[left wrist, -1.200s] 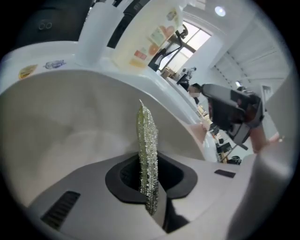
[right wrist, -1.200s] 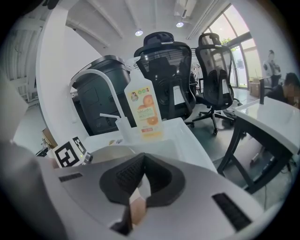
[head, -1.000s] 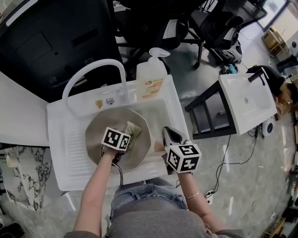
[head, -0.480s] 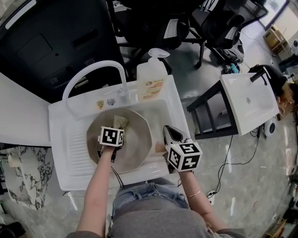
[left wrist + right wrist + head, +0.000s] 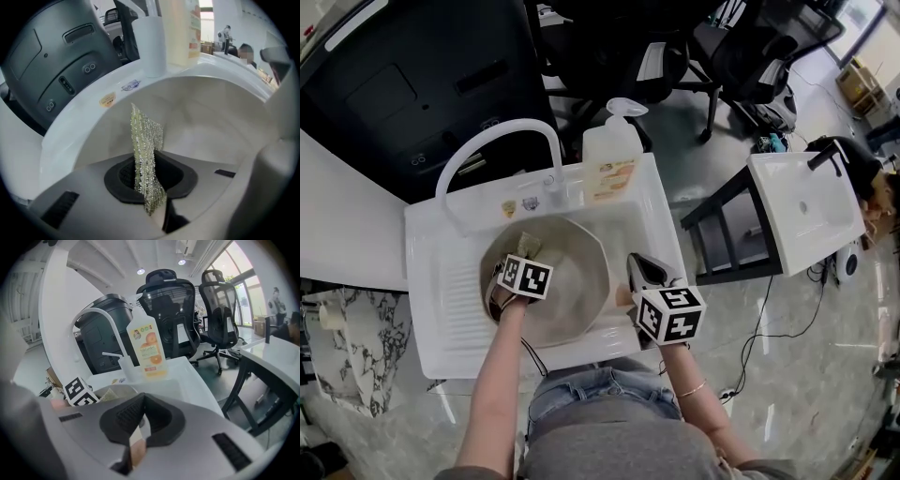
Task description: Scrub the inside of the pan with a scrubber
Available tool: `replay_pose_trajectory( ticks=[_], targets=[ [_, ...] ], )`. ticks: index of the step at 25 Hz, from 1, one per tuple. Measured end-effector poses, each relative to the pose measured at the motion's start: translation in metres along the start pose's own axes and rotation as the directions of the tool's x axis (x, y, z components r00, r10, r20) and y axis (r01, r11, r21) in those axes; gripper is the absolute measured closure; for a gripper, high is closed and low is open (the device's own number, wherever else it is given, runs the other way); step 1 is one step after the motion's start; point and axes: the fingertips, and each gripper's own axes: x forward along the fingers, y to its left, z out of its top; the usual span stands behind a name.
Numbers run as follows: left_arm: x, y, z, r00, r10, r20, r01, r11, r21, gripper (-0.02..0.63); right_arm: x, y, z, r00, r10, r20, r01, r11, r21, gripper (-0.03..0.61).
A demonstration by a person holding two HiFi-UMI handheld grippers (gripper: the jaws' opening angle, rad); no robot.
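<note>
Yellow-green mesh scrubber (image 5: 144, 154) stands upright, pinched tight in the left gripper (image 5: 157, 197), whose jaws are closed on it. It's down inside the grey pan (image 5: 572, 291), against the far-left wall. That pan sits in the white sink (image 5: 441, 309). Meanwhile the right gripper (image 5: 140, 420) is clamped on a thin tan piece, probably the pan's handle (image 5: 136, 451), at the right rim.

Grey top (image 5: 614, 455), blue jeans (image 5: 591, 389), bracelet (image 5: 691, 391); grey hand-held grippers (image 5: 150, 187) (image 5: 140, 423), marker cubes (image 5: 668, 314).
</note>
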Motion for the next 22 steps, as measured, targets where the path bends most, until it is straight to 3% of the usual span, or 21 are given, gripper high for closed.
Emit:
replay_pose_trajectory(
  ticks=[10,16,17,19,20,22],
  targets=[
    [-0.013,0.015,-0.018,0.988,0.133,-0.075,-0.116,0.972,0.203,0.552,0.001,0.041,-0.021,0.992,0.103,-0.069,-0.107,0.992,-0.064,0.568],
    [-0.058,0.029,-0.011,0.984,0.172,0.035,-0.176,0.966,0.189,0.552,0.004,0.067,-0.038,0.977,0.166,-0.130,-0.180,0.978,-0.103,0.568],
    [-0.067,0.026,-0.010,0.989,0.135,0.061,-0.143,0.974,0.178,0.552,0.005,0.069,-0.041,0.975,0.173,-0.137,-0.189,0.976,-0.108,0.568],
    [-0.082,0.002,-0.007,0.993,-0.053,0.110,0.041,0.993,0.111,0.552,0.005,0.072,-0.044,0.974,0.177,-0.142,-0.194,0.975,-0.112,0.568],
    [-0.090,-0.015,-0.006,0.976,-0.173,0.133,0.167,0.984,0.058,0.552,0.005,0.072,-0.045,0.974,0.176,-0.141,-0.192,0.975,-0.111,0.568],
    [-0.102,-0.047,-0.003,0.913,-0.370,0.171,0.382,0.923,-0.046,0.552,0.004,0.071,-0.044,0.977,0.168,-0.132,-0.183,0.977,-0.106,0.568]
  ],
)
